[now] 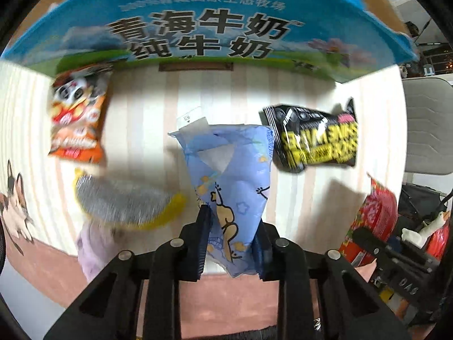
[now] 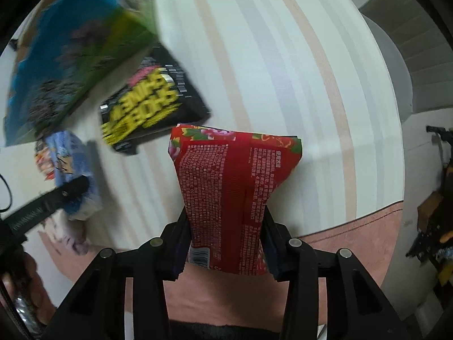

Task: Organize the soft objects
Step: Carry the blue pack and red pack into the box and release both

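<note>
Left gripper (image 1: 230, 243) fingers pinch the soft blue cartoon-print tissue pack (image 1: 229, 181) by its tail, above the striped table (image 1: 147, 119). Right gripper (image 2: 225, 243) squeezes the red floral wipes pack (image 2: 235, 187). Slick film may slip out.

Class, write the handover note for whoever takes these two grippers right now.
Left gripper: shut on the blue tissue pack, lifted.
Right gripper: shut on the red floral pack, lifted.
On the striped tablecloth: black-and-yellow snack bag, orange panda snack bag, yellow-edged scrubbing pad, lilac cloth.
Blue milk carton box stands behind.
Left: all still unsorted.
</note>
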`<state>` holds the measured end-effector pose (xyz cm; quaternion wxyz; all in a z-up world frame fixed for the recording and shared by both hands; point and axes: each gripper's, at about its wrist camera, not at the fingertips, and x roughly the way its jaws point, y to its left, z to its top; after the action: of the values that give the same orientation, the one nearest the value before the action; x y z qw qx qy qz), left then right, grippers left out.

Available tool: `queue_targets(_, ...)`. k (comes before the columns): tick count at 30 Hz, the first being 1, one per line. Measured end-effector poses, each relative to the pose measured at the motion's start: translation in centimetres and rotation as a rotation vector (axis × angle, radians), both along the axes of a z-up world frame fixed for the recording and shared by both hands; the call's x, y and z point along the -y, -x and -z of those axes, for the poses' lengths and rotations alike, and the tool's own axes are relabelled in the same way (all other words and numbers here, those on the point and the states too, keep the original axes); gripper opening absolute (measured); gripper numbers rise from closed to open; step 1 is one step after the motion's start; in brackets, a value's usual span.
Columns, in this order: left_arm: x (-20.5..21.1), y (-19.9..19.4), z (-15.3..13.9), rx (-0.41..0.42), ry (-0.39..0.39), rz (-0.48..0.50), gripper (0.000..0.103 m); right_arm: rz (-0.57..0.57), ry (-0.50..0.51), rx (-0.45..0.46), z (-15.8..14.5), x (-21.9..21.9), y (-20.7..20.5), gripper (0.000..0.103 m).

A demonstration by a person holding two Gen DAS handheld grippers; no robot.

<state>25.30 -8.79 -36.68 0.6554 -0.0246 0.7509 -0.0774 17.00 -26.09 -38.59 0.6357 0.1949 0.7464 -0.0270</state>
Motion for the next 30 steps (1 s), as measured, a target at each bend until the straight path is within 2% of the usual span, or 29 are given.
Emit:
queue_targets(5,-0.6,2.5,-4.3,0.051,0.079,-0.018,0.022,-0.053,-0.059,0.081,-5.0,-1.7,-0.4,0.046)
queue_targets(8,-2.1,1.6,-8.9,0.106,0.131,-0.019,0.022,-0.083,-0.111,0.142,-9.6,-2.7,-1.9,0.046)
queue_targets(11,-1.6,0.6,-13.4,0.179,0.164,-0.014,0.022,-0.118,-0.151,0.217,-14.4,-3.8,-3.7,0.046)
queue_targets(15,-1.3,-3.1,-17.5,0.257,0.159,0.011,0.022,-0.172,-0.174,0.307,-19.8,-4.8,-8.0,0.046)
queue_targets(18,-1.8,-7.3,-18.3,0.299,0.118,0.015,0.022,-0.211,-0.128,0.357,-22.2,-5.4,-11.4,0.046)
queue_targets(21,-3.2,-11.8,-17.4,0.305,0.063,-0.001,0.022,-0.237,-0.057,0.368,-22.3,-6.3,-15.5,0.046)
queue_targets(24,-4.4,-15.1,-15.6,0.269,0.033,-0.016,0.022,-0.255,0.012,0.333,-20.2,-7.1,-19.7,0.046)
queue_targets(30,-5.6,-21.0,-9.2,0.151,-0.025,-0.034,0.022,-0.293,0.125,0.201,-11.5,-8.4,-25.1,0.046)
